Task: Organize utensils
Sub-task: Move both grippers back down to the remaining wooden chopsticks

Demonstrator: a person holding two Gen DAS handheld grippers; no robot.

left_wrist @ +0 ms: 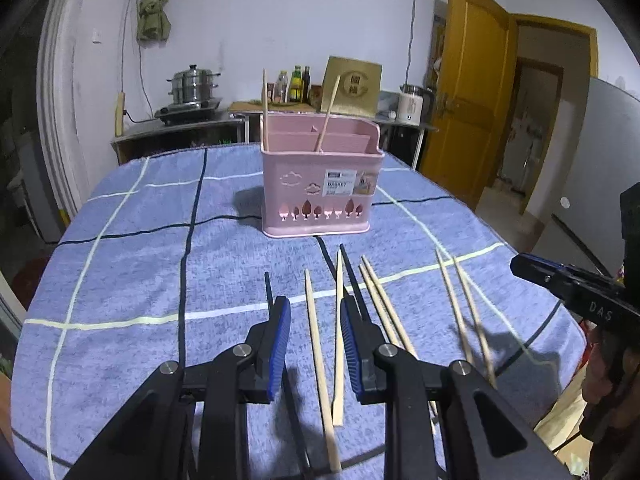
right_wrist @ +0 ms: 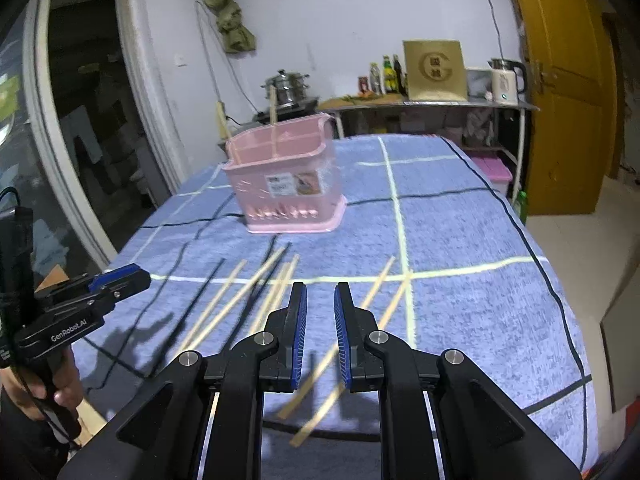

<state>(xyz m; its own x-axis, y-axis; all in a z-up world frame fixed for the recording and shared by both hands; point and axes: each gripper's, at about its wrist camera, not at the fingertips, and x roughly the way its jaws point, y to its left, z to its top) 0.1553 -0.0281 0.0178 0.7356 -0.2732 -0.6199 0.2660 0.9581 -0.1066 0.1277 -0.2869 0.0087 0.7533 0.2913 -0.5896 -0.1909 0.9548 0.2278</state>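
Your left gripper (left_wrist: 314,312) and right gripper (right_wrist: 320,300) gape empty over slim pale wooden chopsticks (left_wrist: 319,356) on blue checked cloth (left_wrist: 132,264); pink plastic basket (left_wrist: 320,184) stands beyond.

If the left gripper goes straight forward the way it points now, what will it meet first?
Probably the pink utensil basket. The left gripper is open and points along the table toward it. Two chopsticks lie below, between its fingers; depth is unclear.
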